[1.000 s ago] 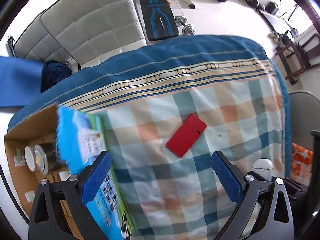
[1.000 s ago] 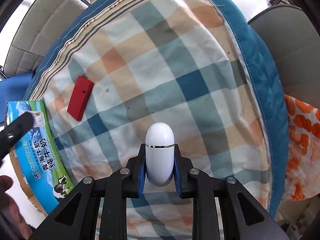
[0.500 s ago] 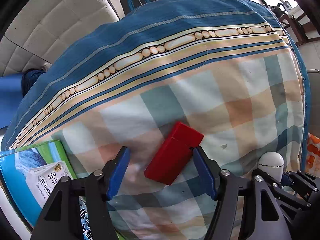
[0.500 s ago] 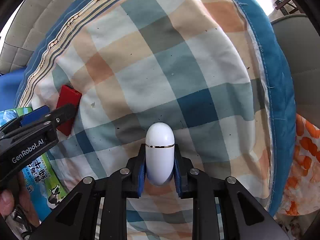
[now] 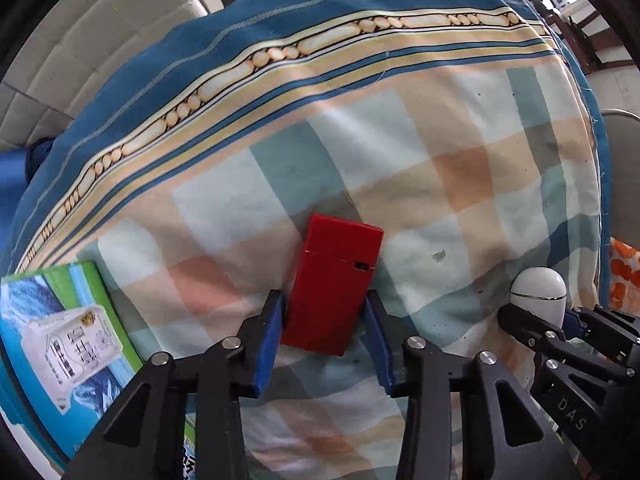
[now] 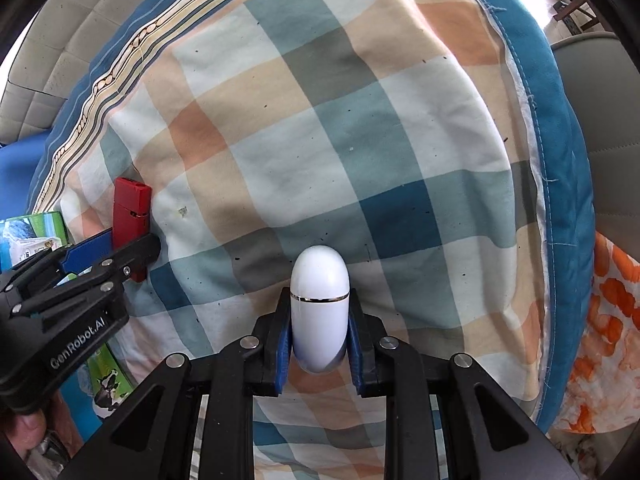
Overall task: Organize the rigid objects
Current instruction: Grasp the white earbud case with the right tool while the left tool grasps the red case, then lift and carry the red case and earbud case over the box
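Daylight is falling across a checked quilt (image 5: 460, 184) with a blue striped border, a pale tufted sofa (image 5: 100, 60) is sitting behind it, a grey chair (image 6: 600, 128) is standing beside it, and dark furniture (image 5: 576, 32) is showing at the far corner.

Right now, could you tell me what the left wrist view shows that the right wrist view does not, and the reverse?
Left wrist only: the left gripper from behind, jaws closing around the red case.
Right wrist only: the right gripper clamped on the white capsule, orange-patterned fabric, and a thumb.
Both: the checked cloth, red case, capsule and milk carton.
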A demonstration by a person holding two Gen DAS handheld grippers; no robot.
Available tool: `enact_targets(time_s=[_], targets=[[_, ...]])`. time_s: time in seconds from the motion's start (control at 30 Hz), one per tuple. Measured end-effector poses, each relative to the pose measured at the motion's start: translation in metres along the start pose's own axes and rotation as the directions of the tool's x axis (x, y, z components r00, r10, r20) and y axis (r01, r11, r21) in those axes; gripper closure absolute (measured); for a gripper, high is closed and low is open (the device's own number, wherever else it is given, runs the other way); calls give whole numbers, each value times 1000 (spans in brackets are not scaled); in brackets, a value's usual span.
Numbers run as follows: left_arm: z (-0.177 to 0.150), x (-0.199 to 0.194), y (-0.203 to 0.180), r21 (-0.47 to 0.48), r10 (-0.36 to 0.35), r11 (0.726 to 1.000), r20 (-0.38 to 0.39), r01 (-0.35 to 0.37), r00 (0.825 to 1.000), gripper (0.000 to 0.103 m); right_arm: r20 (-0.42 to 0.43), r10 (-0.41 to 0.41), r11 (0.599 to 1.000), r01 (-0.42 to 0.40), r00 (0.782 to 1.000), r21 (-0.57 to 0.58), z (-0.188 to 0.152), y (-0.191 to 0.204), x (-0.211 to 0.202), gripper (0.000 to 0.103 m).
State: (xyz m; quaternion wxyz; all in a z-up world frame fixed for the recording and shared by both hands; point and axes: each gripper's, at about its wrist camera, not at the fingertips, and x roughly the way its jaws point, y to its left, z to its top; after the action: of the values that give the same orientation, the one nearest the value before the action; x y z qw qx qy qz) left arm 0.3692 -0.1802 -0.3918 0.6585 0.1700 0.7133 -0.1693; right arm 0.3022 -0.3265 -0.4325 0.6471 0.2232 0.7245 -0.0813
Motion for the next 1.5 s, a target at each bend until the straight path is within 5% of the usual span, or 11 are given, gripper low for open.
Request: enact_targets(time_s=[0.57,0.73,0.93,1.1,1.5], targets=[[-50,-42,-7,-72,-81,993,104,89,991,72,26,15,999,-14,1000,-45,-27,20,-14,78],[-53,-33,6,-73,-117,990,68,122,991,72,16,-3,999,3,1000,-54,-33,29,-12,78],[-35,-3,7,-82,-82,993,-10,81,997,69,-3,-11,1000,11,1000,-24,-33,28,4,78],[-38,-7,3,-106,-70,992,42,74,997,72,-9,-5,1000,5,1000,0,-28,13,9,78],[-110,-79,12,-120,-115,983,197,140,974,72,50,35,996,-31,998,-79,-52,29,-37,78]])
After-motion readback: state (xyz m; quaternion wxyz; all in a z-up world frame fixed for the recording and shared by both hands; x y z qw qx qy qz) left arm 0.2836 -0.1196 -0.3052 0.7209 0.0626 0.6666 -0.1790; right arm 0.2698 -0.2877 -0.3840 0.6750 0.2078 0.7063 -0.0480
